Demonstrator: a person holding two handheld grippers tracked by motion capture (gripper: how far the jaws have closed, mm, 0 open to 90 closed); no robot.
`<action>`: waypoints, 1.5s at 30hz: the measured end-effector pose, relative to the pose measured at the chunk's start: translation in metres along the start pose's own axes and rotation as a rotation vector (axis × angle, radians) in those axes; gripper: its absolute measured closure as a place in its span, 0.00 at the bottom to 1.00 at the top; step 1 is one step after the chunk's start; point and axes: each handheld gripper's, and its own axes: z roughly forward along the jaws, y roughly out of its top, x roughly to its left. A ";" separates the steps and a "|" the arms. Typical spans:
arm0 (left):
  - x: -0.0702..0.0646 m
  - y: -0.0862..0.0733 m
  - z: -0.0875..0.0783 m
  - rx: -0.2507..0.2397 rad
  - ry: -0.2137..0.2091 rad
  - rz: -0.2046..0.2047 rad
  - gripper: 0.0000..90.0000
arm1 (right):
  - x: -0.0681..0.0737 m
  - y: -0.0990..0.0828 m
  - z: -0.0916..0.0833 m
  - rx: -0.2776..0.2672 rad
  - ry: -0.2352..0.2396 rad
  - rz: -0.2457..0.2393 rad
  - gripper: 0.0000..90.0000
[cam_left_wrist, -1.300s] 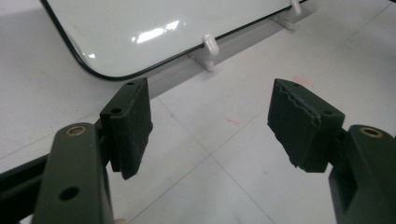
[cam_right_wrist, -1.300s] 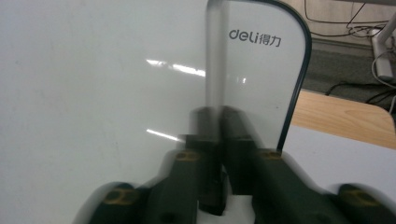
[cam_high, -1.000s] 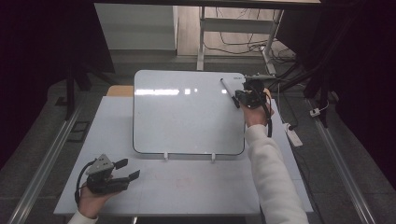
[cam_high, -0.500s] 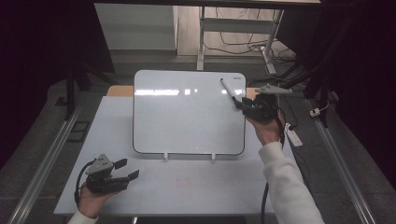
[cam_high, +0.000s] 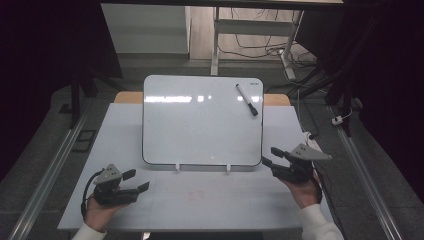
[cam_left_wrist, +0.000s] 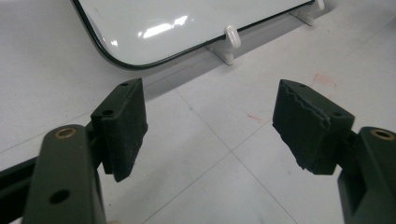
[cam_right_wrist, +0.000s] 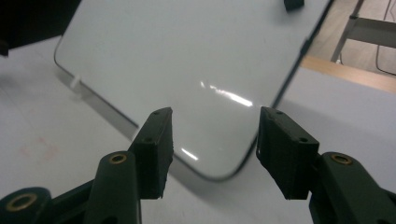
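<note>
White board: A shiny whiteboard (cam_high: 200, 125) lies on the pale table (cam_high: 165, 200), propped on two small white feet (cam_high: 177, 167). Nothing is drawn on it.

Pen: A black marker pen (cam_high: 247, 99) lies slanted on the top right corner of the board, well apart from both my tools.

Left gripper: My left gripper (cam_high: 137, 181) rests low at the near left of the table. Its jaws are spread and nothing is between them.

Right gripper: My right gripper (cam_high: 268, 156) sits by the board's near right corner. Its jaws have just been opening; they stand apart with nothing in them.

What could go wrong: I think the pen could roll down the sloped board if I bump the board's corner with my right tool. If I grab the pen by its very end, it may twist or slip out.

Writing: There is a tiny dark mark at the board's top right corner (cam_high: 255, 84), too small for me to read. I see faint red smudges (cam_high: 195, 194) on the table, but no words.
</note>
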 end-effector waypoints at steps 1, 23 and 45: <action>0.000 0.000 0.000 0.000 -0.002 0.001 0.30 | 0.000 -0.007 -0.004 0.004 -0.005 -0.006 0.50; -0.008 -0.001 0.005 0.039 -0.021 0.070 0.27 | -0.001 -0.062 -0.003 0.071 -0.053 -0.094 0.48; -0.008 0.000 0.006 0.044 -0.023 0.072 0.26 | 0.001 -0.064 -0.005 0.064 -0.055 -0.088 0.48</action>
